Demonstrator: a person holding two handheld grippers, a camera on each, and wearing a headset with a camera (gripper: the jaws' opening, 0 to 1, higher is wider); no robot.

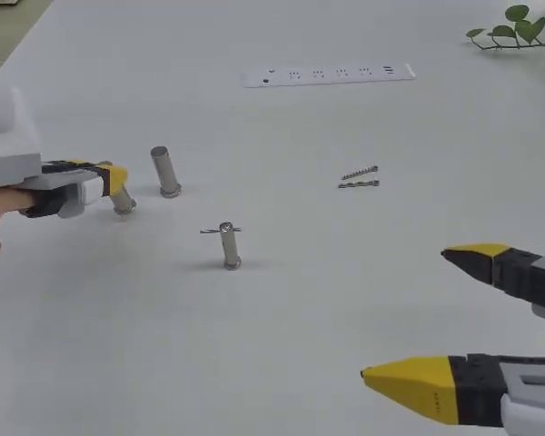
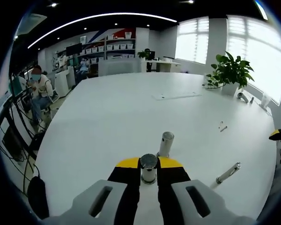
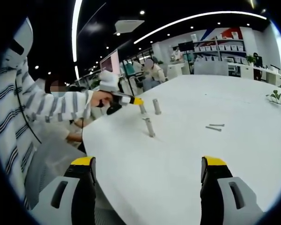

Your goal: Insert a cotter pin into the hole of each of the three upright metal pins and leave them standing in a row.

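The left tool (image 2: 148,164) clamped a metal pin (image 1: 123,203) at the frame's left; the right tool (image 1: 404,313) gaped empty, lower right. Two cotter pins (image 1: 359,178) lay mid-frame. Judged best: hold that pin upright, hole turned toward the cotters.

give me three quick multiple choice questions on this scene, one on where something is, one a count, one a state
1. The pin with a cotter pin through it stands: A nearest the person, apart from the other two pins; B between them; C farthest away.
2. Number of loose cotter pins on the table: A one; B two; C four.
3. The right gripper is: A open and empty; B shut on a cotter pin; C shut on a metal pin.
Answers: 1 A, in the head view it stands alone, lowest in the picture. 2 B, two lie side by side to the right of the pins. 3 A, its fingers stand wide apart with nothing between them.
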